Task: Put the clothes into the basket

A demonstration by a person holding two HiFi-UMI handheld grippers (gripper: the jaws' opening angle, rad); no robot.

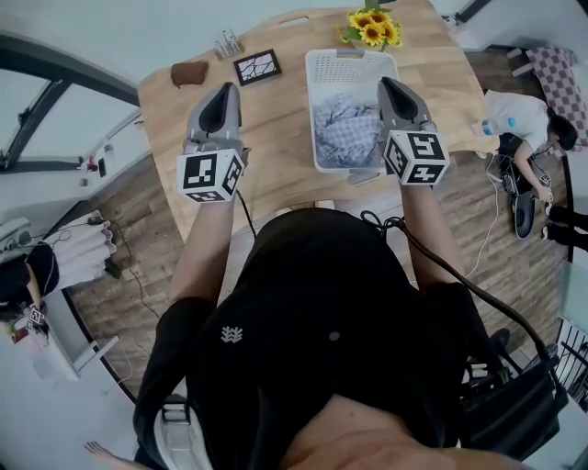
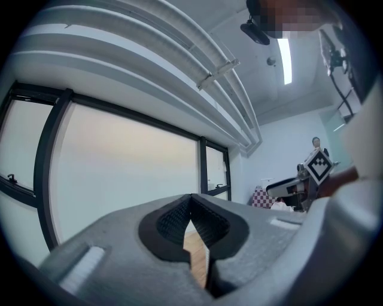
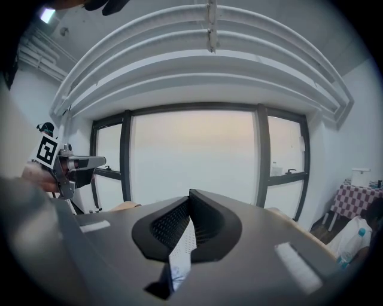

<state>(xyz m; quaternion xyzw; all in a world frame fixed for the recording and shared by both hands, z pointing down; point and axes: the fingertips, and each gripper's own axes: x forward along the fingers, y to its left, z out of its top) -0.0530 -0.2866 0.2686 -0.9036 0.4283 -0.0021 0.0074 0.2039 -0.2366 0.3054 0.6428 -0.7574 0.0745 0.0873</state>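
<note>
A white perforated basket (image 1: 317, 92) stands on the round wooden table (image 1: 276, 138), with crumpled blue-grey checked clothes (image 1: 344, 124) lying inside it. My right gripper (image 1: 386, 84) hovers over the basket's right side, its jaws shut with nothing between them. In the right gripper view (image 3: 190, 196) the tips meet, and a sliver of basket and cloth shows below. My left gripper (image 1: 228, 89) hangs over bare table left of the basket, also shut and empty; in the left gripper view (image 2: 191, 200) only wood shows through the slit.
Sunflowers (image 1: 372, 27) stand behind the basket. A dark framed square (image 1: 257, 66), a brown object (image 1: 189, 72) and a small glass item (image 1: 227, 43) lie at the table's far left. A person (image 1: 519, 128) sits on the floor at right.
</note>
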